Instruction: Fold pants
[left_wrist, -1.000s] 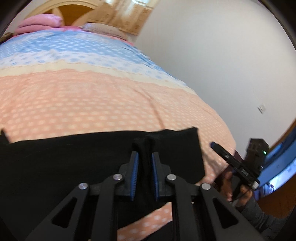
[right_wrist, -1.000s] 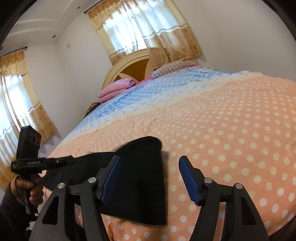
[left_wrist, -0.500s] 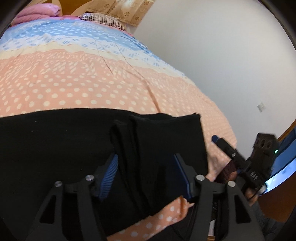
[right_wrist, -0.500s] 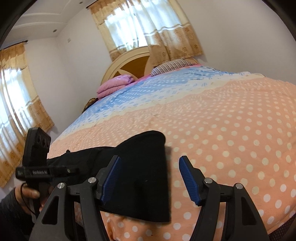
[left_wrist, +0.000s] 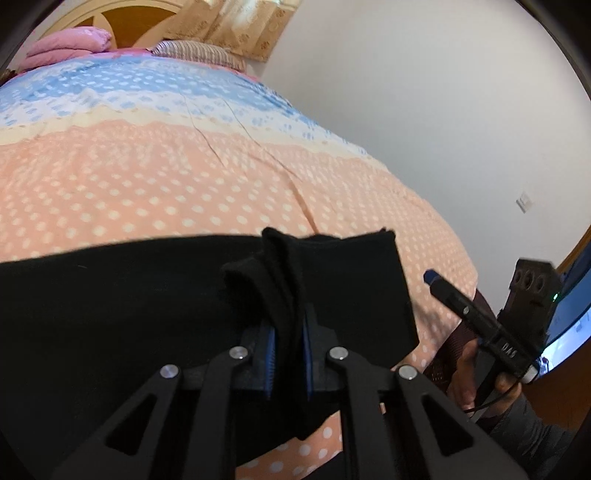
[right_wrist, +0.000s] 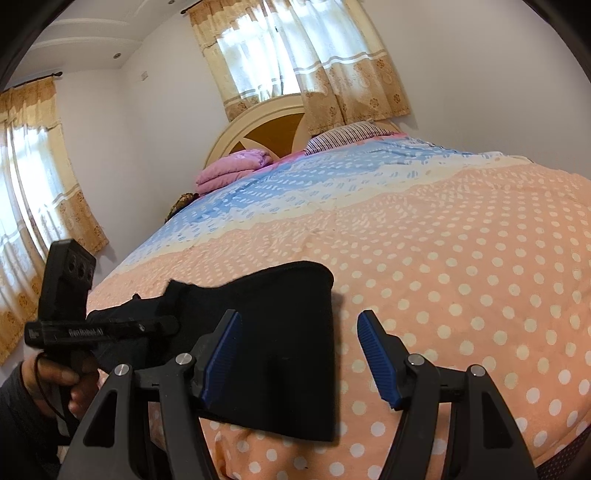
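Black pants (left_wrist: 110, 306) lie across the near edge of the bed, their right end (right_wrist: 288, 332) flat on the polka-dot cover. My left gripper (left_wrist: 288, 354) is shut on a bunched fold of the pants (left_wrist: 273, 280) and lifts it slightly. It shows at the left of the right wrist view (right_wrist: 103, 328), held by a hand. My right gripper (right_wrist: 299, 354) is open and empty, hovering over the pants' right end. It shows in the left wrist view (left_wrist: 428, 277) beyond the pants' right edge.
The bed (right_wrist: 461, 258) has an orange and blue polka-dot cover. Folded pink blankets (right_wrist: 232, 170) and a striped pillow (right_wrist: 343, 134) lie by the headboard. A white wall (left_wrist: 443, 110) runs along the bed's right side.
My left gripper was shut on the pants, opened half a second ago, and is now shut again on a bunched fold. My right gripper stayed open, shifting little.
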